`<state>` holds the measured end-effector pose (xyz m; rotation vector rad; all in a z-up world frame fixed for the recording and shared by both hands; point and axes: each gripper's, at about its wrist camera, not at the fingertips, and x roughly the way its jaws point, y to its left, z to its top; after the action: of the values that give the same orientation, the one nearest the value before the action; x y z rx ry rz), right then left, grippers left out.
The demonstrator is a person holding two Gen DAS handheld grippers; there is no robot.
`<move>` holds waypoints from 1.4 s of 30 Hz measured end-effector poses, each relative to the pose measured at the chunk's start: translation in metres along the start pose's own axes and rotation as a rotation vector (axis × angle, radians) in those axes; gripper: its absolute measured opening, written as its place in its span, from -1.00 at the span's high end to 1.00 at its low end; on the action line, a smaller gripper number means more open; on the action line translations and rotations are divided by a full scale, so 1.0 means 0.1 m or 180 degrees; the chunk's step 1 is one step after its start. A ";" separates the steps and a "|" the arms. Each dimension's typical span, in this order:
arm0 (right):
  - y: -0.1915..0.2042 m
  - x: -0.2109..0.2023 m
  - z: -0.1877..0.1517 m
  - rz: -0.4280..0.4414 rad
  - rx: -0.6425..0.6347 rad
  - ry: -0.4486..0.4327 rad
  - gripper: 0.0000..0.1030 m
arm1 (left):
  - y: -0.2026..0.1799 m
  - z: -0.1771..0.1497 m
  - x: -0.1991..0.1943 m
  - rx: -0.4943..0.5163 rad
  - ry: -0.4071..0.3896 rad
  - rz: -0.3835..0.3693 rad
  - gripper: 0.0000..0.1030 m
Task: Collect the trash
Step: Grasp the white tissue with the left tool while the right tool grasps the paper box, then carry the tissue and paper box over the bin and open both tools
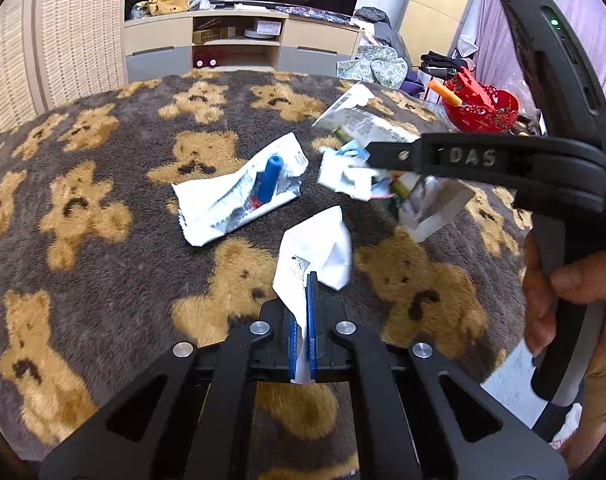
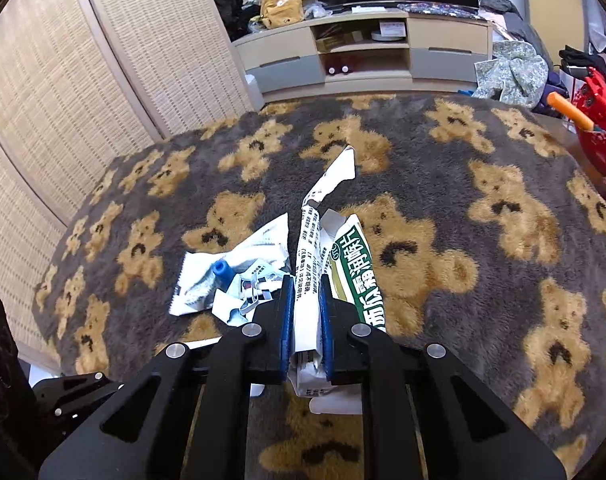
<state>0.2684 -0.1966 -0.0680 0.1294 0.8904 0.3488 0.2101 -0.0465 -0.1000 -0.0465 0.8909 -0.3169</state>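
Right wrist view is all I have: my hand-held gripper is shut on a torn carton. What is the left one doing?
Observer: The left hand-held gripper is shut on a crumpled white paper, its free end sticking out past the fingertips.
Operator: Does any of my carton hang under the fingers? I can't see below them.
Observer: Yes. In the left wrist view, an opened-out flap of the torn carton hangs below the right hand-held gripper, above the bear-print blanket.
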 end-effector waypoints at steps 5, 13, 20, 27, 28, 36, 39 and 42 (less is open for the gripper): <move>0.02 -0.39 -0.03 -0.0014 0.0017 -0.0134 0.74 | -0.09 -0.04 -0.29 0.0040 -0.0087 0.0030 0.95; 0.08 -1.14 -0.30 -0.0038 0.0065 -0.0352 0.74 | -0.26 -0.26 -0.96 0.0073 -0.0272 0.0077 0.95; 0.12 -1.63 -0.84 -0.0033 0.0126 -0.0427 0.73 | -0.35 -0.70 -1.39 0.0033 -0.0310 0.0098 0.95; 0.15 -1.77 -1.47 0.0019 0.0160 -0.0311 0.73 | -0.40 -1.23 -1.55 -0.0035 -0.0231 0.0083 0.95; 0.15 -1.77 -1.55 0.0033 0.0173 -0.0287 0.73 | -0.40 -1.30 -1.54 -0.0044 -0.0205 0.0080 0.95; 0.13 -1.55 -2.20 0.0108 0.0295 0.0004 0.73 | -0.39 -1.80 -1.32 -0.0129 0.0042 0.0049 0.95; 0.10 -1.42 -2.39 0.0123 0.0345 0.0126 0.73 | -0.38 -1.96 -1.19 -0.0162 0.0145 0.0049 0.95; 0.05 -1.26 -2.55 0.0146 0.0427 0.0250 0.73 | -0.36 -2.10 -1.03 -0.0187 0.0264 0.0039 0.95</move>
<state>-0.0042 -0.2443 -0.1331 0.2616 0.9898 0.3387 -0.0210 -0.0315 -0.1485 -0.0827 0.9822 -0.2829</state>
